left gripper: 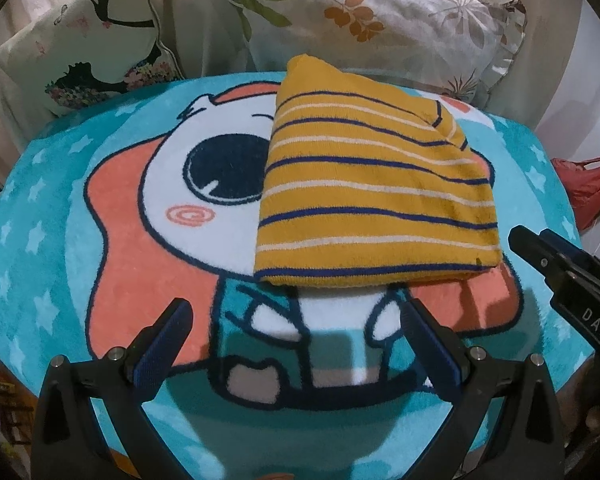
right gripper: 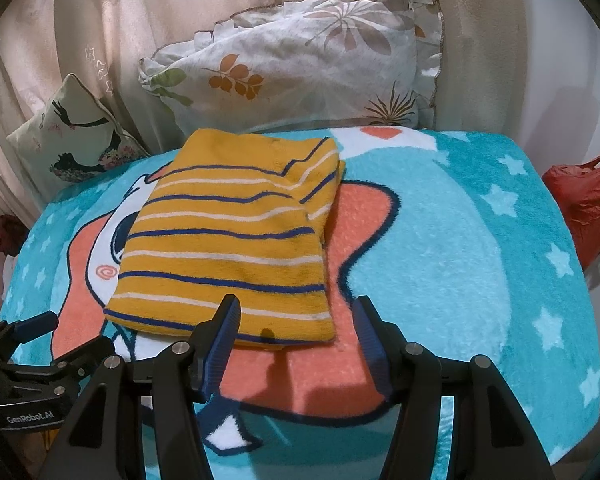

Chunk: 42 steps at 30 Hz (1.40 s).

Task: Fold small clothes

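Note:
A small yellow garment with blue and white stripes (left gripper: 376,184) lies folded into a compact rectangle on a turquoise cartoon blanket (left gripper: 60,240). It also shows in the right wrist view (right gripper: 232,240). My left gripper (left gripper: 296,312) is open and empty, just in front of the garment's near edge. My right gripper (right gripper: 296,312) is open and empty, at the garment's near right corner. The right gripper shows at the right edge of the left wrist view (left gripper: 556,264); the left one shows at the lower left of the right wrist view (right gripper: 40,352).
A floral pillow (right gripper: 300,64) and a smaller printed cushion (right gripper: 72,140) lean against a curtain behind the blanket (right gripper: 480,260). A red plastic bag (right gripper: 588,204) hangs off the right side. The blanket's right half is bare.

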Motion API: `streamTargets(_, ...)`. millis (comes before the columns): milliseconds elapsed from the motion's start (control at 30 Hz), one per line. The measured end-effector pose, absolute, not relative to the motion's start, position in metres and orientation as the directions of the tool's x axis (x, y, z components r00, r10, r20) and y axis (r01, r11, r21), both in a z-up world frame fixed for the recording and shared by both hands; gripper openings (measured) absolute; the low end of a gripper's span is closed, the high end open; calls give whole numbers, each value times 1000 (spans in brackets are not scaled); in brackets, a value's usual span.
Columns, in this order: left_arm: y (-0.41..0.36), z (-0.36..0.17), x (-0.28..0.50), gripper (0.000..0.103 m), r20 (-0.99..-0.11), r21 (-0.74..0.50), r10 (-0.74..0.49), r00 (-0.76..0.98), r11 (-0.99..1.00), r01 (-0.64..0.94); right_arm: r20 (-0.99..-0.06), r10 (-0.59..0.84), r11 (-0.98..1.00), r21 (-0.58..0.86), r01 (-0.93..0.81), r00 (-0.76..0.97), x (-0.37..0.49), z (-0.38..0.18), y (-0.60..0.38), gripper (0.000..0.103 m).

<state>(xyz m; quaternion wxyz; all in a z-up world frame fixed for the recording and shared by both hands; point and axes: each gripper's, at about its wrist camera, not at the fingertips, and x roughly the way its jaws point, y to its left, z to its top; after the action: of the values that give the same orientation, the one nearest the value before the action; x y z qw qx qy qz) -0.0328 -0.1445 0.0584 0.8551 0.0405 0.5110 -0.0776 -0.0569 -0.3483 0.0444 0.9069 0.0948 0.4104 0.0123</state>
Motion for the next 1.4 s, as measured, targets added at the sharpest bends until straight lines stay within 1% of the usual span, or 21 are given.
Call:
streamTargets(1067, -151, 45, -34, 103, -905, -55, -122, 408, 984, 172, -744, 105, 982, 181, 48, 660, -63, 42, -357, 66)
streamTargets(1400, -155, 38, -29, 103, -916, -97, -148, 372, 984, 152, -736, 98, 982, 180, 55, 669, -65, 45, -364, 66)
